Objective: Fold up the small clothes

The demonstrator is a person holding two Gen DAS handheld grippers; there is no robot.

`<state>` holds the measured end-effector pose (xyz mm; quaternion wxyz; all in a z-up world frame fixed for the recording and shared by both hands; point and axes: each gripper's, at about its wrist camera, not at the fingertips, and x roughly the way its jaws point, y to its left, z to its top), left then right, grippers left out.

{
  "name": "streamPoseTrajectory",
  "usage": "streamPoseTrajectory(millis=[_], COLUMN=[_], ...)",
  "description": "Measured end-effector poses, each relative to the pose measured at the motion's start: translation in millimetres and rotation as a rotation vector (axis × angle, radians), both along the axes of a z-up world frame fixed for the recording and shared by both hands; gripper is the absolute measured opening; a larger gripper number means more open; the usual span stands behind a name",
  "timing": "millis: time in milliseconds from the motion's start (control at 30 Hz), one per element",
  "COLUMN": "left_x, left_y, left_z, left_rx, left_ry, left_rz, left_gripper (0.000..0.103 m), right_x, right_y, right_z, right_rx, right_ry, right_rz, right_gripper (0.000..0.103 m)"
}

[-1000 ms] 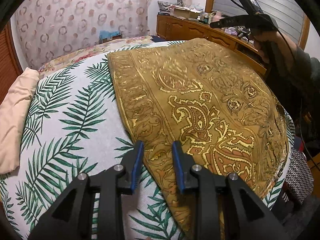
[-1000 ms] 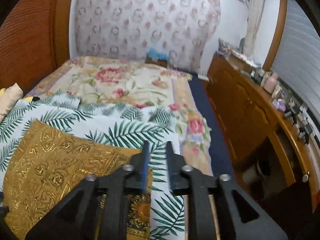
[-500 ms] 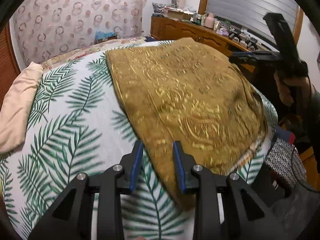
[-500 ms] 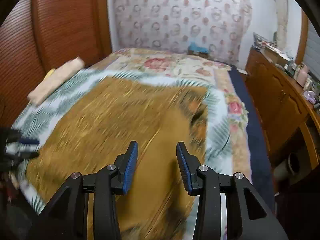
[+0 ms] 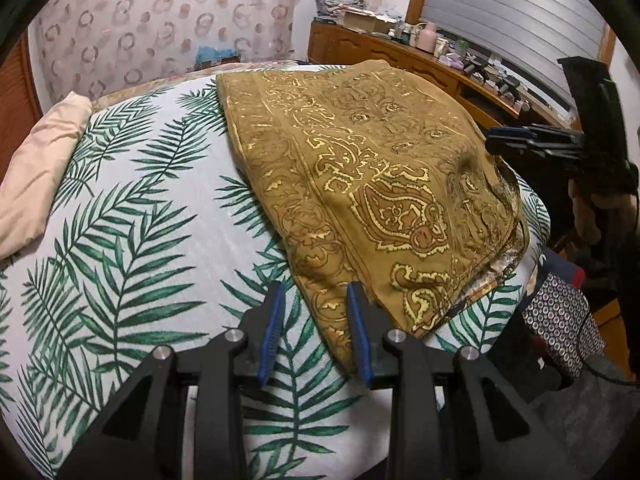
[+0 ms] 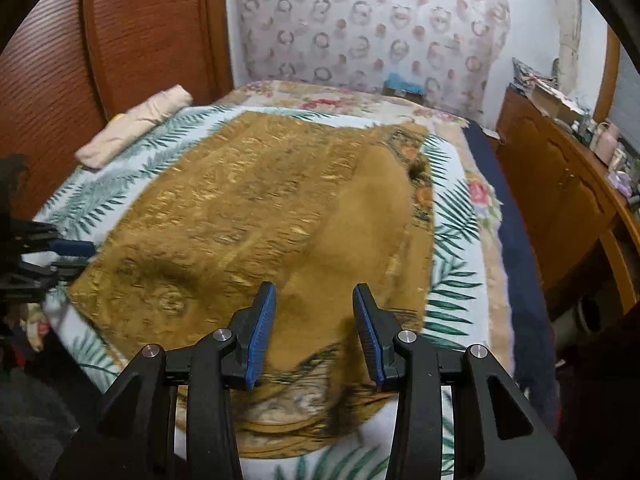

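Note:
A gold paisley cloth (image 5: pixel 372 184) lies spread on the palm-leaf bedsheet (image 5: pixel 132 216). My left gripper (image 5: pixel 315 288) hovers at its near corner. The jaws stand a little apart, with the cloth's edge running between them, and the pads do not press on it. In the right wrist view the cloth (image 6: pixel 240 216) has a plain flap (image 6: pixel 360 232) turned over on its right side. My right gripper (image 6: pixel 314 290) is over that flap's near end. Its jaws are opening and grip nothing. Each gripper shows in the other view: the right gripper (image 5: pixel 504 140), the left gripper (image 6: pixel 68 248).
A folded beige cloth (image 5: pixel 36 168) lies at the bedsheet's far left, by the wooden panel (image 6: pixel 140 40). A wooden dresser (image 6: pixel 560 184) with clutter runs along the right side of the bed. A dotted fabric (image 5: pixel 560 320) hangs off the near right corner.
My right gripper swung from the cloth's far right corner to its near edge and its jaws widened. A plain flap now lies turned over. My left gripper shifted slightly along the near corner.

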<state>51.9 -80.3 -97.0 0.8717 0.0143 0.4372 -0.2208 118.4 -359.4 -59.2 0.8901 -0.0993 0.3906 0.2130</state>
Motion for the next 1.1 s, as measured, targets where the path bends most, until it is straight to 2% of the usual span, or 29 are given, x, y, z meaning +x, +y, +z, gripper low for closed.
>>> streamPoseTrajectory(millis=[33,67,300,433,567,700,767,800,900,1100], left_x=[-0.5,-1.8,-12.5,-14.9,-14.4,-10.2,-6.2,-4.0,-1.0,10.2], left_y=[-0.3,-0.4,3.2,0.1,-2.4,-6.5,-8.5,-8.0,-6.6,-4.7], left_z=[0.1,-0.3,2.3,1.8,2.4,2.2,3.8,5.7,20.6,79.4], left_rx=[-0.001,-0.003,-0.031,-0.027,-0.025,-0.077,-0.084,-0.092,-0.121,-0.206], left_ry=[0.004,0.008,0.023,0.031,0.029,0.046,0.045,0.047,0.008,-0.146], left_rz=[0.000,-0.001,-0.013,-0.030,-0.041,-0.094,-0.122,-0.122,-0.131,-0.096], left_gripper=[0.029,0.029,0.029,0.029,0.029,0.029,0.008,0.003,0.000,0.000], right_x=[-2.8,-5.9,-23.0,-31.6,-36.0,-37.5,-39.8,-41.6,-49.1,-61.1], right_y=[4.1,8.8,31.2,41.2,42.3,40.0,40.4,41.0,46.0,54.1], right_z=[0.6,0.8,-10.1,-29.4,-41.4,-41.0,-39.8,-39.3,-38.0,-38.7], right_rx=[0.000,-0.001,-0.022,-0.061,-0.083,-0.071,-0.066,-0.064,-0.054,-0.068], right_ry=[-0.004,-0.008,0.017,0.066,0.086,0.089,0.089,0.087,0.089,0.075], right_rz=[0.012,0.028,0.112,0.189,0.212,0.215,0.223,0.227,0.259,0.296], right_gripper=[0.056,0.057,0.058,0.058,0.058,0.059,0.060,0.062,0.063,0.066])
